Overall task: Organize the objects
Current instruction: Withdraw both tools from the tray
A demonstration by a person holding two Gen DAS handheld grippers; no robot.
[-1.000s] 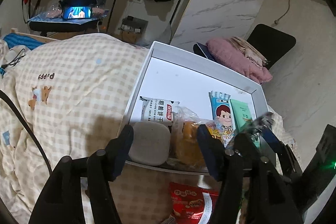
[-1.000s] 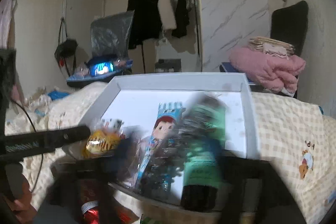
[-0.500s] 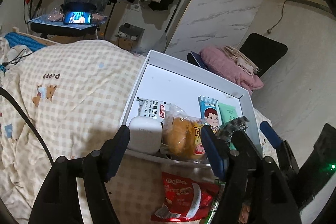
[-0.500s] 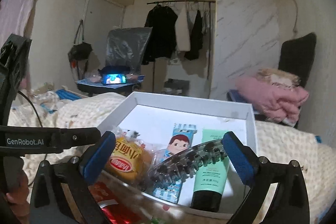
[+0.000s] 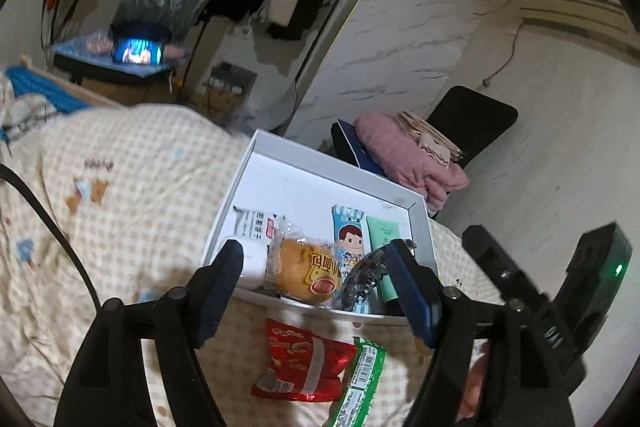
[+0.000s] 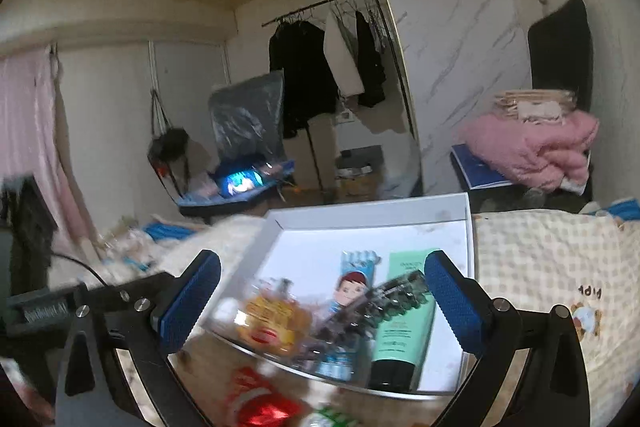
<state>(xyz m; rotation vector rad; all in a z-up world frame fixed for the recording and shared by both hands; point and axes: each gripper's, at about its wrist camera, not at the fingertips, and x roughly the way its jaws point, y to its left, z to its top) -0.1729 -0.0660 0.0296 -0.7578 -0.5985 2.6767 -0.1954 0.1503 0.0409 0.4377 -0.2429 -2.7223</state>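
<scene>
Hair claw (image 5: pixel 362 279) lies in white tray (image 5: pixel 420 223); both jaws apart, empty.

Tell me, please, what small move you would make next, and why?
I would probably lower the left gripper, whose fingers have just been opening with nothing between them, toward the red snack packet. That packet and the green packet beside it lie on the checked bedspread, outside the white tray holding the other items. The right gripper is also open and empty.
</scene>
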